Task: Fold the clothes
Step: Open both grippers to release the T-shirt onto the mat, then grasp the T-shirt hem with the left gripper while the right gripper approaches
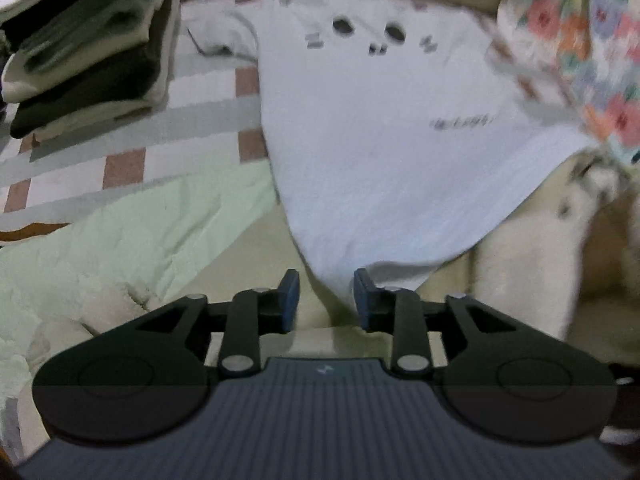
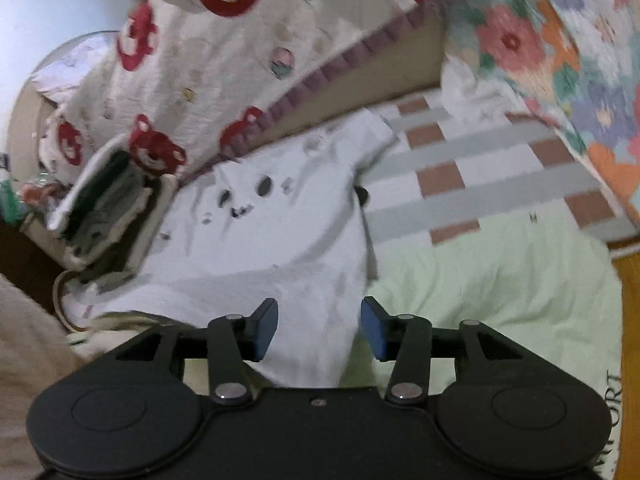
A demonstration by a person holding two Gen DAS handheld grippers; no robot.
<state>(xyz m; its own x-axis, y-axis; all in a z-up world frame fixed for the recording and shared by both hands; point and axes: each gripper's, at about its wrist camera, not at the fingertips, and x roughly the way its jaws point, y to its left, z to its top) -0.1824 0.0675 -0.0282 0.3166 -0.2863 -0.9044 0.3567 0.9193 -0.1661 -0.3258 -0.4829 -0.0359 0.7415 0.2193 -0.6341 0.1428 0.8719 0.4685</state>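
White printed cotton T-shirt (image 1: 372, 128) spread across the centre of the left wrist view, over a checked bedsheet (image 1: 120, 168). Left gripper (image 1: 327, 300): jaws parted, a shirt corner between them. Right gripper (image 2: 319, 328): jaws parted around the hem. Stack of folded dark and cream clothes (image 1: 88, 48), upper left.

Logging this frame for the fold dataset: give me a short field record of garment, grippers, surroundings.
garment: white T-shirt with printed face, spread on checked bedsheet
left hand-held gripper: open, shirt's bottom corner between its pads
right hand-held gripper: open, shirt edge between its pads
folded stack: beside the shirt, apart from it
other: pale green blanket, floral quilt
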